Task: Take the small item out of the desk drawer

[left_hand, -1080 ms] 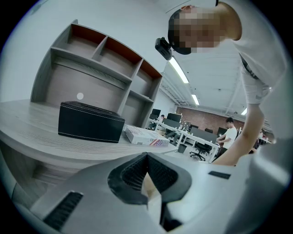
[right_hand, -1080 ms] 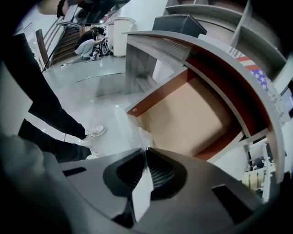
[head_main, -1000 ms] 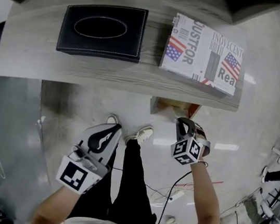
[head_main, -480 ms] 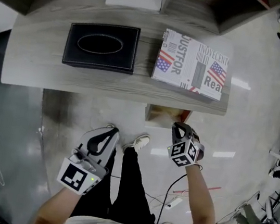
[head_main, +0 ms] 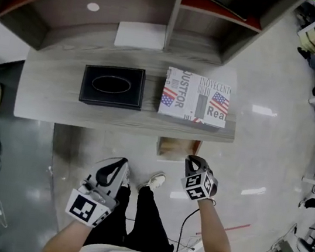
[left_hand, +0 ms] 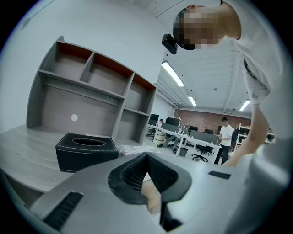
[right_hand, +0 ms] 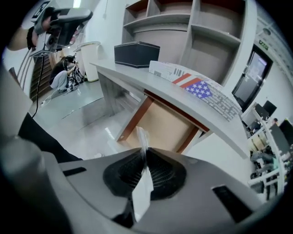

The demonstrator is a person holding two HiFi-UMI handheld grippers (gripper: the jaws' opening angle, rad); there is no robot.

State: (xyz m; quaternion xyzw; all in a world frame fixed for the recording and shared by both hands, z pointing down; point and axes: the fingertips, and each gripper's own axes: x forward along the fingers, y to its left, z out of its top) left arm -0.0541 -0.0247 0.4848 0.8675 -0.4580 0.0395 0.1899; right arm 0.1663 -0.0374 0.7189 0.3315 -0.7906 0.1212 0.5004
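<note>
The right gripper (right_hand: pixel 144 155) has its jaws pressed together on a thin, pale, see-through packet (right_hand: pixel 143 189), which hangs edge-on between the pads. It is already clear of the open drawer (right_hand: pixel 160 123), above and just in front of its outer edge. The main risk, as I judge it, is the grip itself. The packet looks slick and flimsy and only a narrow strip of it is caught, so a quick swing or a twist of the wrist could let it slide out. It would then drop back into the drawer or onto the floor in front of it. A second risk is the desk (head_main: pixel 60 101) top that overhangs the drawer: raising the packet too close to that edge could snag it. The left gripper (left_hand: pixel 147 157), well to the left of the drawer, has its jaws together on nothing and cannot catch a fall.
</note>
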